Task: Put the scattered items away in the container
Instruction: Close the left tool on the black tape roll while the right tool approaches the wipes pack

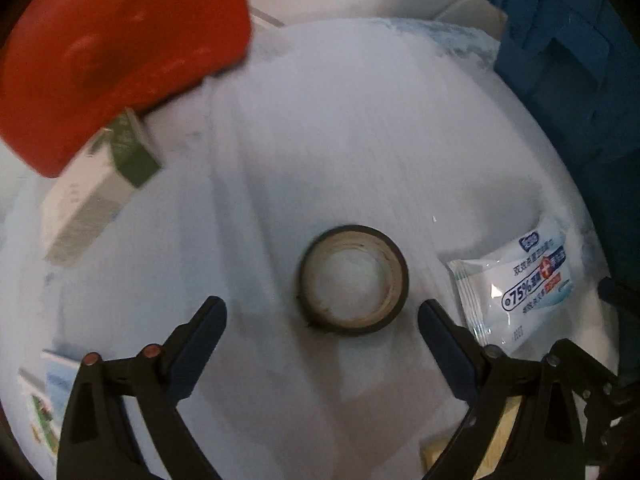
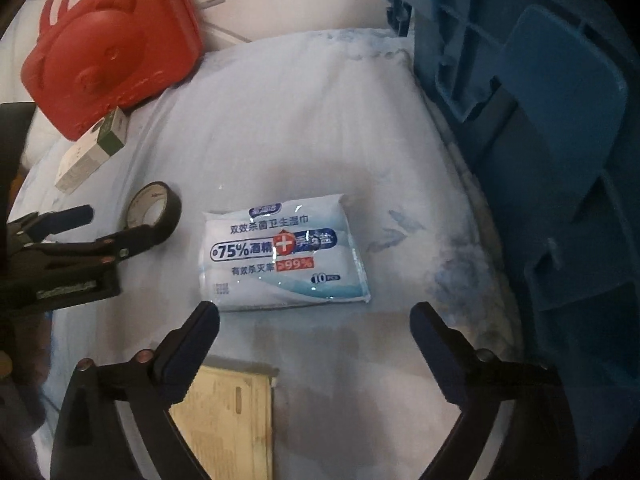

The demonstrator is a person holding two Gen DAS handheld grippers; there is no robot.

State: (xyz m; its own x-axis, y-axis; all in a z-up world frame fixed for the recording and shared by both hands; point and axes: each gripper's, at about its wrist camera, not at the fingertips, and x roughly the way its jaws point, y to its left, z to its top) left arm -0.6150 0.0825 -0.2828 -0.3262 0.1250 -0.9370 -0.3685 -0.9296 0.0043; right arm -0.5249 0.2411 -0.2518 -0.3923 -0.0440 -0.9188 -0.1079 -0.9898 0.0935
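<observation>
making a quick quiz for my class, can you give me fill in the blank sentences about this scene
1. The left tool hangs open over a roll of ____.
2. The pack of wet wipes in front of the right tool is printed with ____% in large type.
3. The carry case with a bear face is ____ in colour.
4. The big crate on the right is ____.

Missing words: tape; 75; red; blue
</observation>
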